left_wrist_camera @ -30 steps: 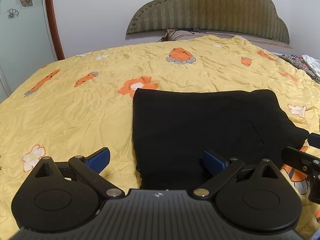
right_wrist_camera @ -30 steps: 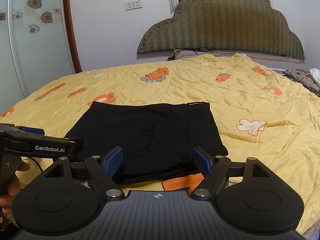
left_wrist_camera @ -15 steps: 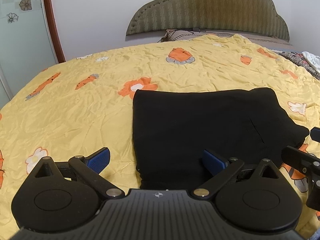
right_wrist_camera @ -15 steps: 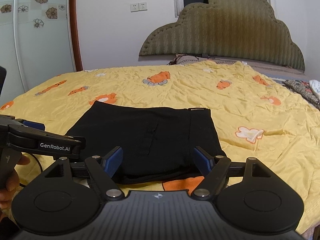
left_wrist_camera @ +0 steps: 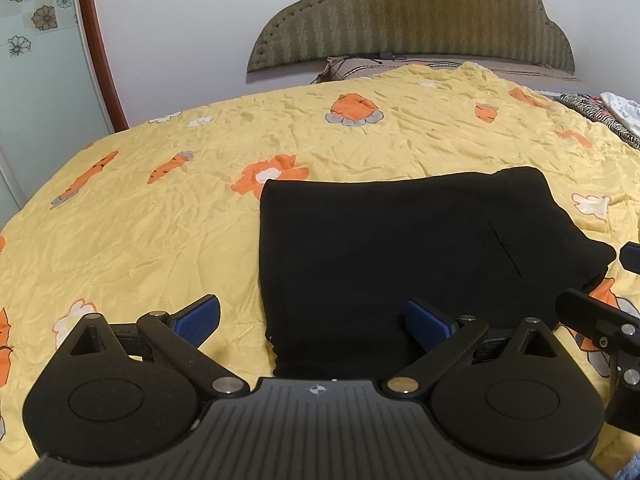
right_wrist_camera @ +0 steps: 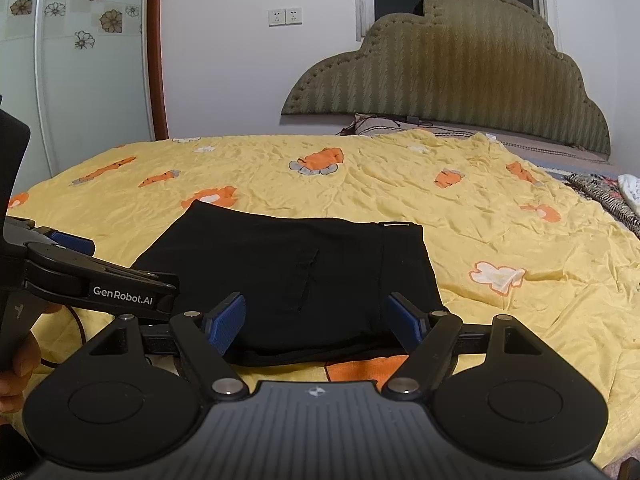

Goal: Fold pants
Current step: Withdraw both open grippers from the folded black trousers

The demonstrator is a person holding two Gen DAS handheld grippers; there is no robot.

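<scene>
Ahead of both wide-open, empty grippers: folded pants (fold apparently complete); pull back, or smooth if needed.

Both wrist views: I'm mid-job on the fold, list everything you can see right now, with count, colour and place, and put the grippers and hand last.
Pants: one, black, folded, lying on the quilt near both grippers.
Quilt: one, yellow with orange carrot and flower prints, covering the bed.
Headboard: one, olive green, padded, against the far wall.
Wall sockets: two, white, left of the headboard.
Patterned cloth: black and white, at the bed's right edge.
Left gripper: black with blue pads, open, empty.
Right gripper: black with blue pads, open, empty.
Hand: one, holding the left gripper's handle.
</scene>
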